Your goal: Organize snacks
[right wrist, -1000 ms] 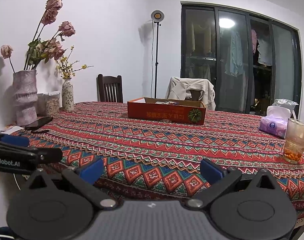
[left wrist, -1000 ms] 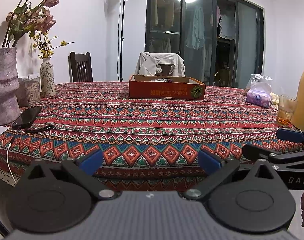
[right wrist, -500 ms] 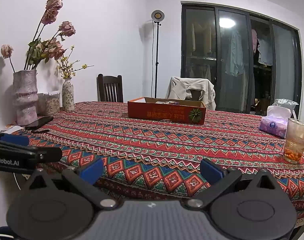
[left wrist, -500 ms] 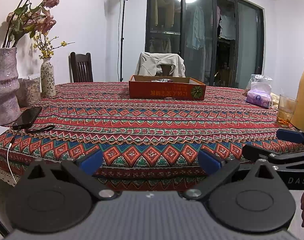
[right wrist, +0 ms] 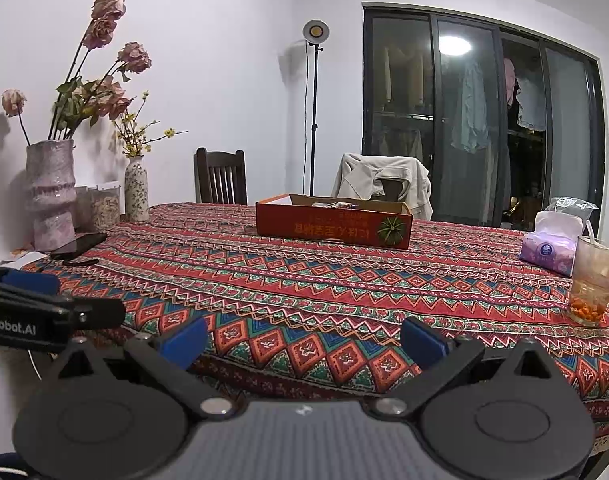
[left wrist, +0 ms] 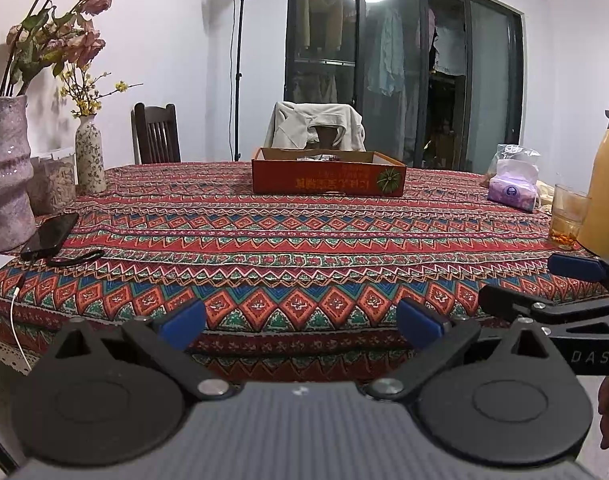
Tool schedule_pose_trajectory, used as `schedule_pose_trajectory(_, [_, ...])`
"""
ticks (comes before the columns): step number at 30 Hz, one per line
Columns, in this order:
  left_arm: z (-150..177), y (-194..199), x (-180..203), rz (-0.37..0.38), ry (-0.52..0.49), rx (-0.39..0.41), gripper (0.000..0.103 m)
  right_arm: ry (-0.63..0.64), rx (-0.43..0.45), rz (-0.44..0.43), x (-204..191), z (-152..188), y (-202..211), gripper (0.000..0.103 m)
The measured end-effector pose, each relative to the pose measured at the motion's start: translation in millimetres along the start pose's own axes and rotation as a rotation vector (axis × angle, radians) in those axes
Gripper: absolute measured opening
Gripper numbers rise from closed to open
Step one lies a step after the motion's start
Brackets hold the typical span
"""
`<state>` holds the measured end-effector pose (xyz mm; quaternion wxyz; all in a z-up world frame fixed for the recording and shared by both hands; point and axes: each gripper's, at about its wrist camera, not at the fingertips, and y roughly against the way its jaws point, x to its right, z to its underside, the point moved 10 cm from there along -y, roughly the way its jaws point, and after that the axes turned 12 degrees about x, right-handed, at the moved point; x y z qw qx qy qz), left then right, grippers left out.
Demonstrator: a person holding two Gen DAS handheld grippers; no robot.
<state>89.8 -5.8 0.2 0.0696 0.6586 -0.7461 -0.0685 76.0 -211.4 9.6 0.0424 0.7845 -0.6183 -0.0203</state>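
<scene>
A shallow orange cardboard box (left wrist: 328,178) (right wrist: 332,224) sits far back on the patterned tablecloth (left wrist: 288,240) (right wrist: 324,280), with a few wrapped snacks barely showing over its rim. My left gripper (left wrist: 300,322) is open at the table's near edge, nothing between its blue pads. My right gripper (right wrist: 304,338) is likewise open and empty at the near edge. Each gripper shows at the side of the other's view: the right one (left wrist: 576,280), the left one (right wrist: 28,300).
On the left stand a large vase (left wrist: 4,176), a small vase (left wrist: 89,156), jars (left wrist: 52,184) and a phone (left wrist: 50,234) with a cable. At the right are a tissue pack (left wrist: 512,188), a glass (left wrist: 568,216) and a yellow bottle (left wrist: 606,184). Chairs stand behind.
</scene>
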Motion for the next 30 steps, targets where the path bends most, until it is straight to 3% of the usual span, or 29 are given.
schedule_pose_trajectory(30, [-2.3,-0.1,-8.0,-0.033,0.011,0.018,0.103,-0.002,0.003,0.000,-0.8,-1.8,-0.2,0.103])
